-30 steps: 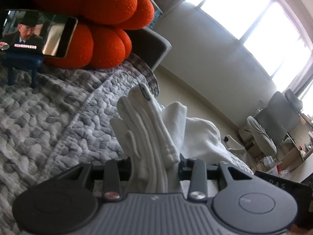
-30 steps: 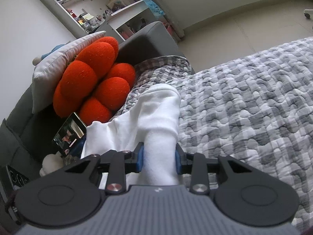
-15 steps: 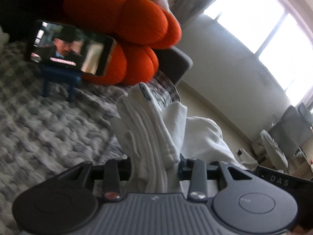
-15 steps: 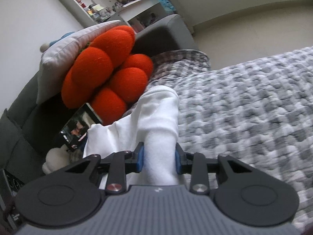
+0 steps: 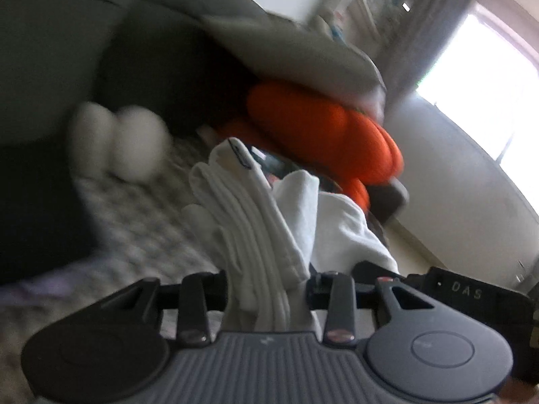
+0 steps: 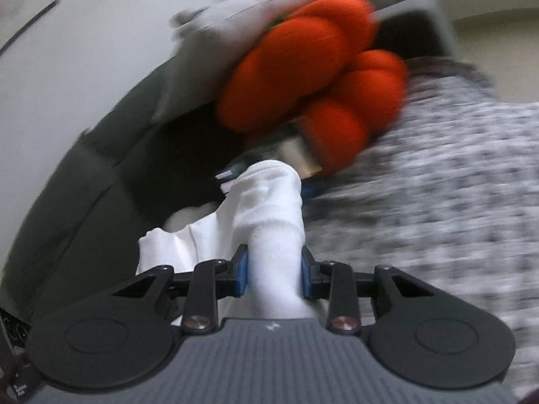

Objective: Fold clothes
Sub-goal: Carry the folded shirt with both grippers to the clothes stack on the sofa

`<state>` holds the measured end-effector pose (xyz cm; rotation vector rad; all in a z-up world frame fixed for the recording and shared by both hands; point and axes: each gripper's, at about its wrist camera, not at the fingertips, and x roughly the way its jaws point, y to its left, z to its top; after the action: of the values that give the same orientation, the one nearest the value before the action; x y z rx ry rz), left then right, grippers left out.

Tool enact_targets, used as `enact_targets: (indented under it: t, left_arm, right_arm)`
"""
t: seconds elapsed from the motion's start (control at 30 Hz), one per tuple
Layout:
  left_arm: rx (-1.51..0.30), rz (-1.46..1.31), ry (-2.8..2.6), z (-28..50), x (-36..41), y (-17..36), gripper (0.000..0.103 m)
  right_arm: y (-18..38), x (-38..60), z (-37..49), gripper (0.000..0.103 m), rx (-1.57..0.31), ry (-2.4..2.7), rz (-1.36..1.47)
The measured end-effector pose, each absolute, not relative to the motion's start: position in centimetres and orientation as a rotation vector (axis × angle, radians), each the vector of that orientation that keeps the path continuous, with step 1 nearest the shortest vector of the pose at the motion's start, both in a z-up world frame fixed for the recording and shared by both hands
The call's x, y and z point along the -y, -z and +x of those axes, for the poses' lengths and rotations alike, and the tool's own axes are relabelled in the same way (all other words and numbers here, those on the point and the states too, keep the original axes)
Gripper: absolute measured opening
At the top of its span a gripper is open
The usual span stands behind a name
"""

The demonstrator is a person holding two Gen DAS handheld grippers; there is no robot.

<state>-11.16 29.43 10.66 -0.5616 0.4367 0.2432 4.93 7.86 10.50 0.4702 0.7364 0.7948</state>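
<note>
A white garment (image 5: 266,235) stands bunched in thick folds between the fingers of my left gripper (image 5: 267,286), which is shut on it. The cloth runs off to the right, toward the other gripper's black body (image 5: 471,296). In the right wrist view the same white garment (image 6: 269,215) rises as a rounded roll from my right gripper (image 6: 274,276), shut on it between its blue pads (image 6: 242,274). More of the cloth hangs to the left of that grip. Both views are blurred by motion.
A grey patterned quilt (image 6: 438,181) covers the surface below. An orange lobed cushion (image 6: 313,80) and a pale pillow (image 5: 303,50) lean on a dark sofa back (image 6: 84,181). A phone (image 6: 296,155) sits by the cushion. Pale round plush shapes (image 5: 118,141) lie left.
Both grippers swung left and lifted with the garment still held. The orange cushion and phone slid right in the left view, and the dark sofa back came into sight.
</note>
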Motion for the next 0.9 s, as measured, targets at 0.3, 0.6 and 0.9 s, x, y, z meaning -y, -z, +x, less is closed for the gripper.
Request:
enact_targets:
  t: [0.3, 0.6, 0.9]
  left_arm:
    - [-0.385, -0.612, -0.431, -20.2, -38.0, -11.7, 0.037]
    - [-0.388, -0.622, -0.564, -24.1, -42.7, -12.0, 0.037]
    - [-0.384, -0.632, -0.603, -24.9, -44.8, -12.2, 0.037]
  right_arm:
    - [-11.9, -19.1, -0.3, 0.034, -0.743, -1.047, 0.355]
    - [-11.7, -26.3, -2.8, 0.034, -0.755, -1.183, 0.289]
    - [-11.5, -29.3, -2.2, 0.034, -0.761, -1.259, 0.311]
